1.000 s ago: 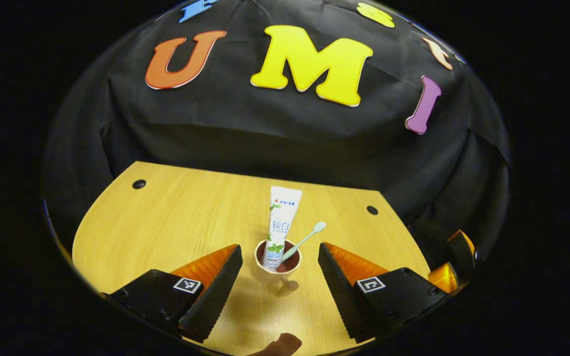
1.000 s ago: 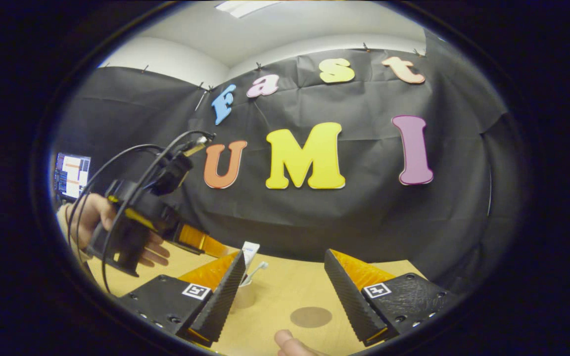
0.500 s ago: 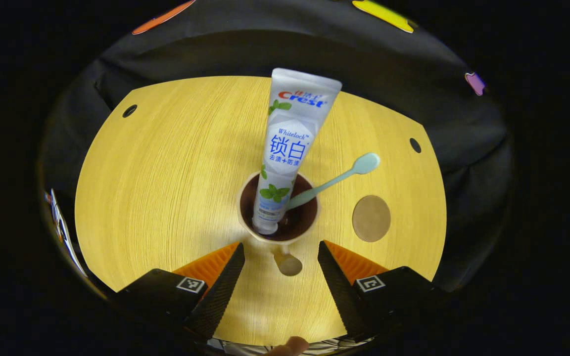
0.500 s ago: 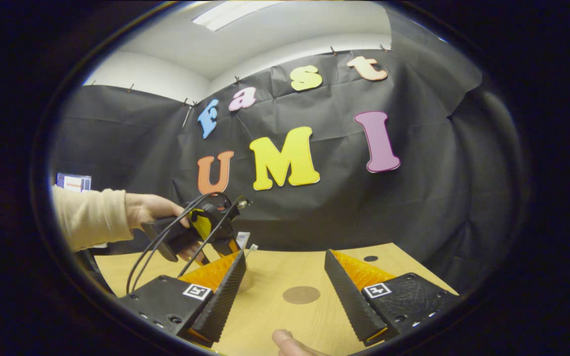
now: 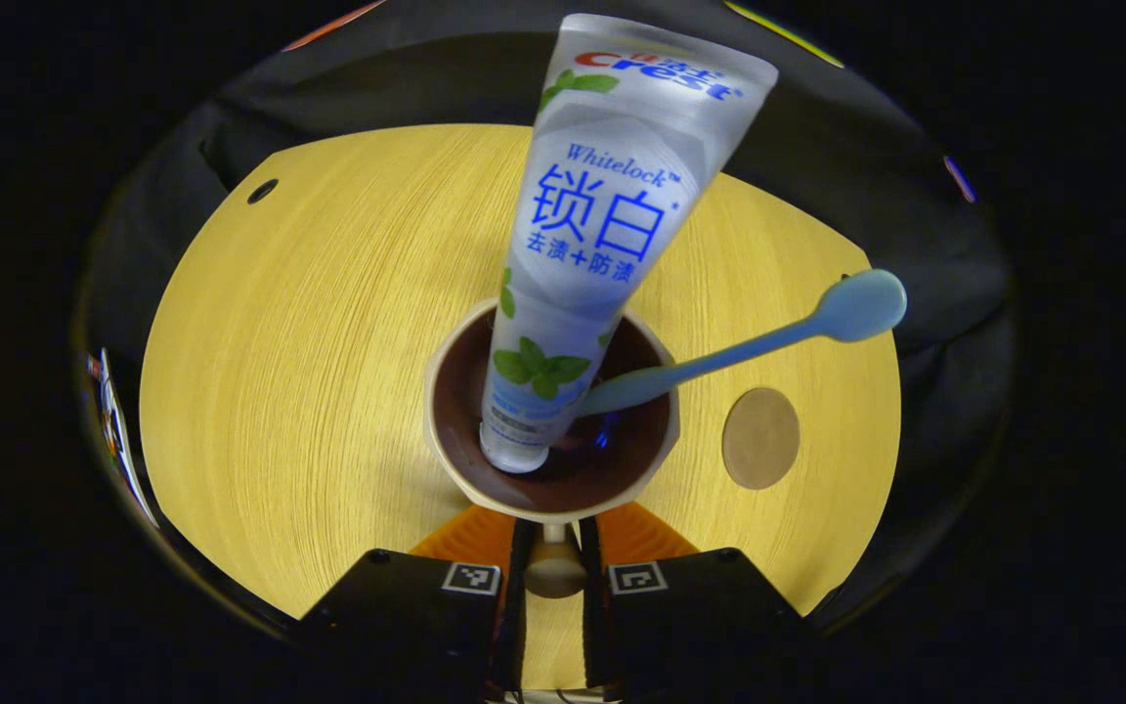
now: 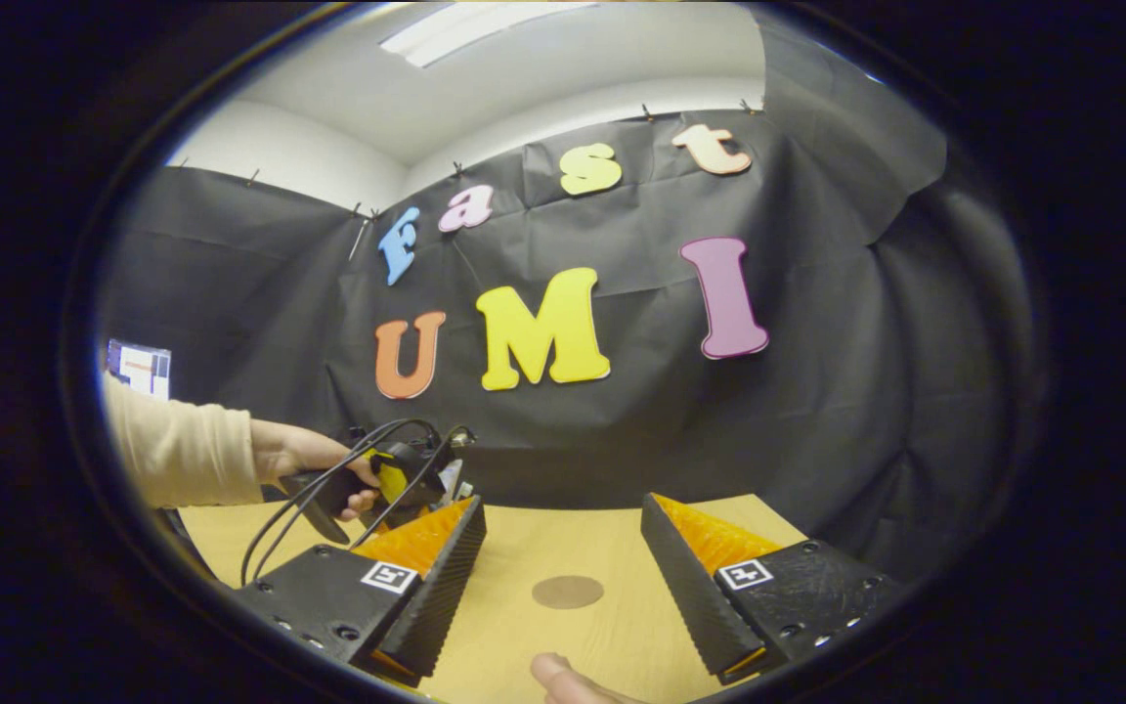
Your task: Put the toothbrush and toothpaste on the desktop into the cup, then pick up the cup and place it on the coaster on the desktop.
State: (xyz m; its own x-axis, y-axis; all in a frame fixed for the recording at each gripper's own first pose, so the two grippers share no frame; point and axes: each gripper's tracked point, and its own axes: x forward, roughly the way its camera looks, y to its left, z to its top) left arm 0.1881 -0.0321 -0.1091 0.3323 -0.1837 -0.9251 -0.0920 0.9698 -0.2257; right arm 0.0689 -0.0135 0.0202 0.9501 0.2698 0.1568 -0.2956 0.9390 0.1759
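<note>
**Cup handle pinched, coaster just to the right**

I see the wooden bench spread wide under my left hand-held gripper, its rounded far edge meeting the black booth wall. To the left of the cup there is plenty of bare wood. The cup, pale outside and dark inside, stands on the bench just in front of my left fingers, which are drawn in close on either side of its small handle and appear to pinch it. The toothpaste stands in the cup, leaning up toward the camera. The toothbrush leans out over the right rim, above the round brown coaster, which lies flat near the cup.

In the right gripper view, my right hand-held gripper hovers wide apart, holding nothing, with the coaster between its fingers farther off. My other hand, in a pale sleeve, holds its tool low at the left.
</note>
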